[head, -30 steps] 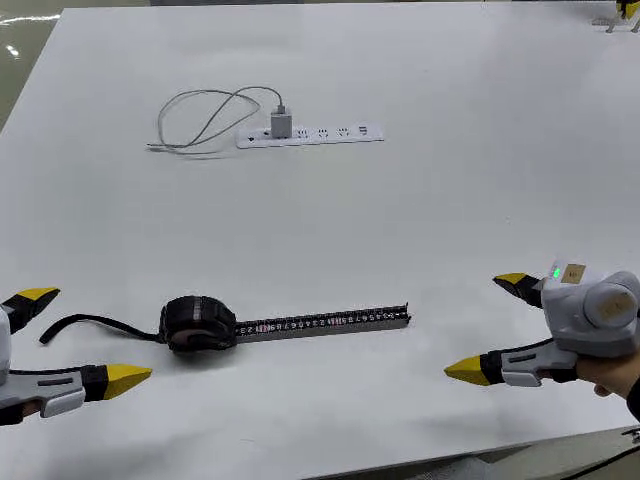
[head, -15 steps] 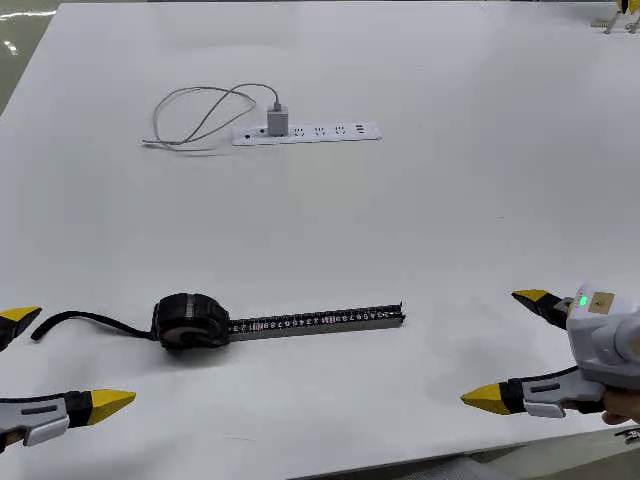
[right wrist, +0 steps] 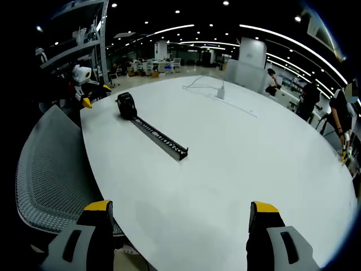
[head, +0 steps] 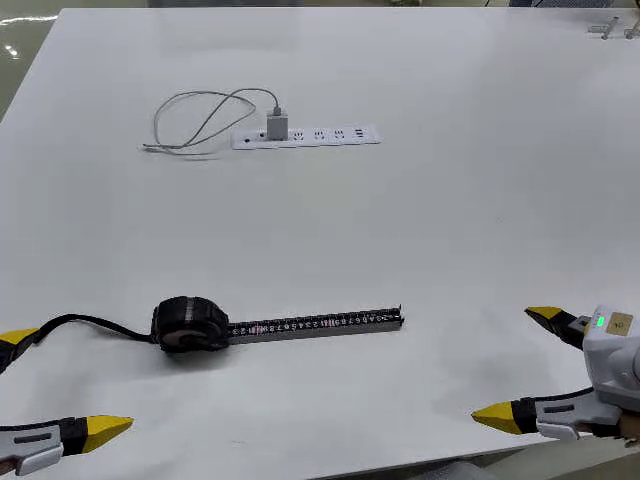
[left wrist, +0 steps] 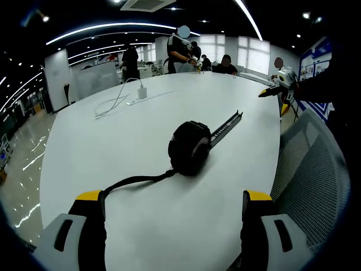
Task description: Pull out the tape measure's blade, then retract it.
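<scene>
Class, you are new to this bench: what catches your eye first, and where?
The black tape measure lies near the front edge of the white table, its blade drawn out to the right in the head view. The yellow-tipped left gripper and right gripper flank it, open and apart from it. Farther back lies a white power strip.

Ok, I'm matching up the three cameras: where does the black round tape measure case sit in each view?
Head view: black round tape measure case, lower left.
Left gripper view: centre of the picture.
Right gripper view: upper left.
Shared landmark: white power strip beyond it.
</scene>
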A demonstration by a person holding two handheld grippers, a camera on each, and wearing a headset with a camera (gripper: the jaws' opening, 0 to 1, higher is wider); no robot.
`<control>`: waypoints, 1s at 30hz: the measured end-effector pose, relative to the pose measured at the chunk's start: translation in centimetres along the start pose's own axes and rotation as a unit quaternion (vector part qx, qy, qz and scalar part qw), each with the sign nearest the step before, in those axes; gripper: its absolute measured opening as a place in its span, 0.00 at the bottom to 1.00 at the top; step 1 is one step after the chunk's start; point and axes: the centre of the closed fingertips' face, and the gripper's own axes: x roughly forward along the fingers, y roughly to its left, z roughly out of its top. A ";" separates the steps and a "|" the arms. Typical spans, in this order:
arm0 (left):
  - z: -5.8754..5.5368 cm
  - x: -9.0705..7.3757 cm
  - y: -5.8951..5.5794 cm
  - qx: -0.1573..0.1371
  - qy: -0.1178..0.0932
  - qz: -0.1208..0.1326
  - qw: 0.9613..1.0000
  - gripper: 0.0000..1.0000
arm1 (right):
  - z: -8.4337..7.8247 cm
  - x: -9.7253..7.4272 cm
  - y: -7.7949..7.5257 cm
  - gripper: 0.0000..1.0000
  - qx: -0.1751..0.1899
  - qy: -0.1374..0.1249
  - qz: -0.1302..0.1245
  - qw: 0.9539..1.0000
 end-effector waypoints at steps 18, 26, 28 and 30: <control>0.0 -0.2 0.7 -0.011 0.018 0.002 1.000 0.99 | 0.4 -0.4 -0.3 0.99 -0.006 0.003 -0.003 1.000; 0.1 0.0 0.5 -0.017 0.018 0.000 1.000 0.99 | 0.4 -0.1 -0.2 0.99 -0.006 0.004 0.002 1.000; 0.1 0.1 0.5 -0.017 0.018 0.000 1.000 0.99 | 0.3 -0.1 0.0 0.99 -0.010 0.008 0.004 1.000; 0.2 0.1 0.5 -0.021 0.013 -0.003 1.000 0.99 | 0.3 -0.2 0.0 0.99 -0.008 0.008 0.006 1.000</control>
